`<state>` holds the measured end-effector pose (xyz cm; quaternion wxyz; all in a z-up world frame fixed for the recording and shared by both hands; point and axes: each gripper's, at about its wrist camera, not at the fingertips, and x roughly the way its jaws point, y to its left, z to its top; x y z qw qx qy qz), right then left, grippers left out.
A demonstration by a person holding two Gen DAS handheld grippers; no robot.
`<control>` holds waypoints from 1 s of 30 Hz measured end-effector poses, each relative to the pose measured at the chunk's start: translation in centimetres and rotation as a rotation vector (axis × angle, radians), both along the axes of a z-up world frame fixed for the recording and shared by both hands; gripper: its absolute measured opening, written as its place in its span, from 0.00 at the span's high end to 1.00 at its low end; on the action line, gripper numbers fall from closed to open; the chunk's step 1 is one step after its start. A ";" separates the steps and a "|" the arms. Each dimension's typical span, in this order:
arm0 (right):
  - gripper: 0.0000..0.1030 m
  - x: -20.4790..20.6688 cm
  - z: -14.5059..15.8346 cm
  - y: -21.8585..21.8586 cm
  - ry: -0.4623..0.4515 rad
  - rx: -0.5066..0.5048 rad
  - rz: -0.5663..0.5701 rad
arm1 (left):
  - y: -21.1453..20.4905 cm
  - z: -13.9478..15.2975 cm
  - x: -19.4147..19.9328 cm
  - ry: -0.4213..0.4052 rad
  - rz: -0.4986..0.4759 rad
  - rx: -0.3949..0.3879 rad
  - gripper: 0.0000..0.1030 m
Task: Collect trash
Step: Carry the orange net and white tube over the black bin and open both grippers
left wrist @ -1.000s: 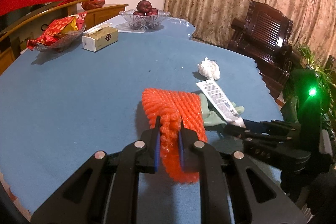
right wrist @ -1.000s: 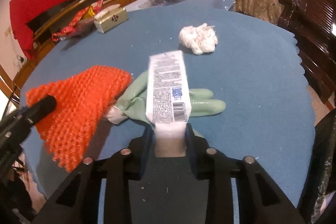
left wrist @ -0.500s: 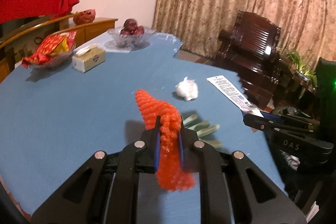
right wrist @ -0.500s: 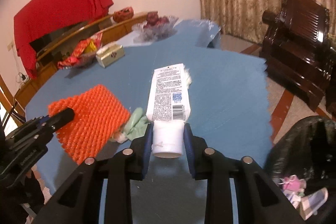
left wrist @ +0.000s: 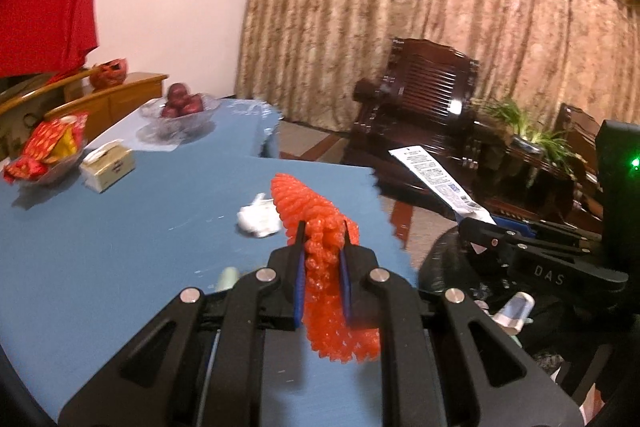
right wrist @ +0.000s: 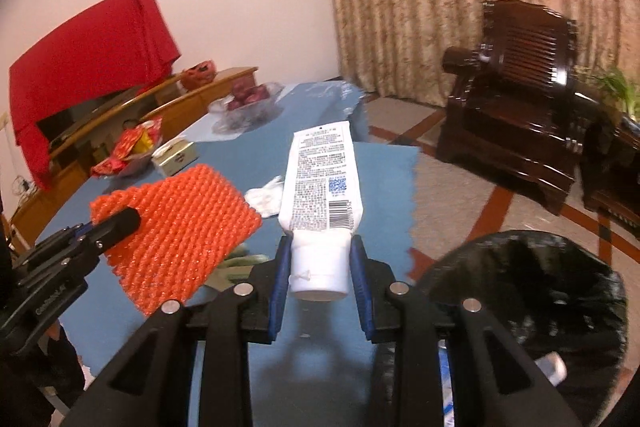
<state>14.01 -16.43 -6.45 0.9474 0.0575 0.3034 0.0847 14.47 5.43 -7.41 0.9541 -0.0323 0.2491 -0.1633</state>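
Both claws are carrying trash above the near right corner of the blue desk [left wrist: 100, 247], toward the bin [right wrist: 532, 291] that is standing on the floor just off that edge. The left claw [left wrist: 322, 247] is clamped on a folded orange net [left wrist: 320, 227], which is bunching up between the blue pads and hanging out below them. The right claw [right wrist: 320, 255] is clamped on the capped end of a white tube [right wrist: 320, 183], with the printed body sticking out ahead, clear of the desk. The bin, lined with a black bag, is sitting low at the right in both views and already holding a few scraps. On the desk a crumpled tissue [left wrist: 258, 217] is lying just beyond the net, and a pale green glove [right wrist: 236, 265] is peeking out under the claws; both are looking like trash not yet picked up. Farther left a tissue box [left wrist: 107, 165], a snack dish [left wrist: 46, 151] and a fruit bowl [left wrist: 180, 111] are standing well apart from the work. The step in hand seems to be the carry to the bin. Next, each claw probably needs to be moving right and down until it is over the bin's mouth, then spreading its pads; the light net may be clinging to the pads and may want a small shake.
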 end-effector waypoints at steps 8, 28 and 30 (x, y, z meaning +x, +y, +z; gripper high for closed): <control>0.72 -2.6 0.2 -6.1 -0.005 -0.009 -0.123 | -6.9 -0.2 0.0 -0.003 -0.119 0.005 0.88; 0.72 -6.5 -3.8 -18.8 0.086 -0.020 -0.388 | -22.0 -4.5 0.5 0.050 -0.374 0.048 0.88; 0.72 -6.6 -4.4 -19.2 0.096 -0.021 -0.398 | -22.6 -5.0 0.8 0.061 -0.381 0.054 0.87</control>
